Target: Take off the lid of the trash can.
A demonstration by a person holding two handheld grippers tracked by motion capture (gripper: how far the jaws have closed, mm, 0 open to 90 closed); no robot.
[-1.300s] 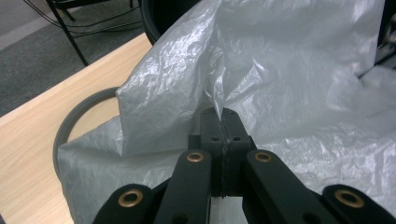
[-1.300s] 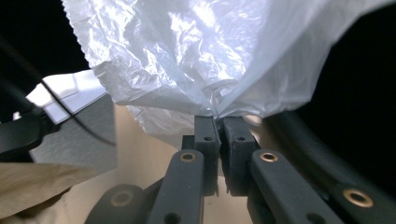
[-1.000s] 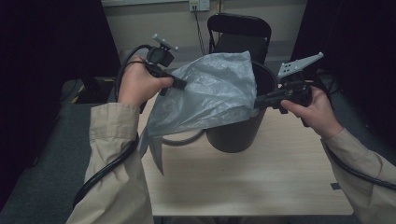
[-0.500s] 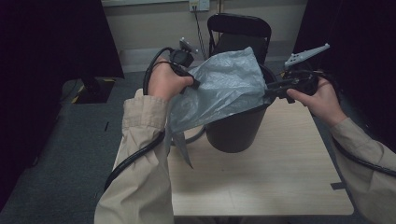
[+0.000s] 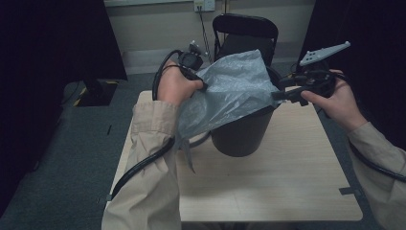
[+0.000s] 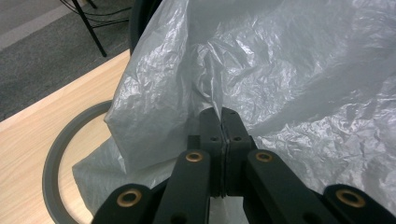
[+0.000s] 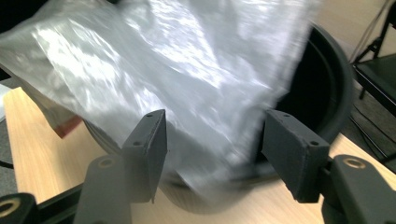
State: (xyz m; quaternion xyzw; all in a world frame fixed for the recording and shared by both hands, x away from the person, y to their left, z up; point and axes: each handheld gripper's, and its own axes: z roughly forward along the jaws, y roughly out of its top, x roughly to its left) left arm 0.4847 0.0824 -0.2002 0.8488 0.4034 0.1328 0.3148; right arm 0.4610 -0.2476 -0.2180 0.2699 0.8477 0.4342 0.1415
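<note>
No writing, label, brand, number or sign can be read anywhere here, on the grey plastic bag (image 5: 230, 91), the dark bin (image 5: 242, 134) or the desk (image 5: 287, 187).

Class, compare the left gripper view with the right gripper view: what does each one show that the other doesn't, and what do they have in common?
Left gripper view alone: the left gripper, jaws shut on a fold of the grey plastic bag, and a grey ring lying flat on the wooden table.

Right gripper view alone: the right gripper, whose jaws have just been opening and stand apart with the bag's edge loose between them, and the black bin with its dark mouth.

Both: the crinkled bag and the light wooden tabletop.
</note>
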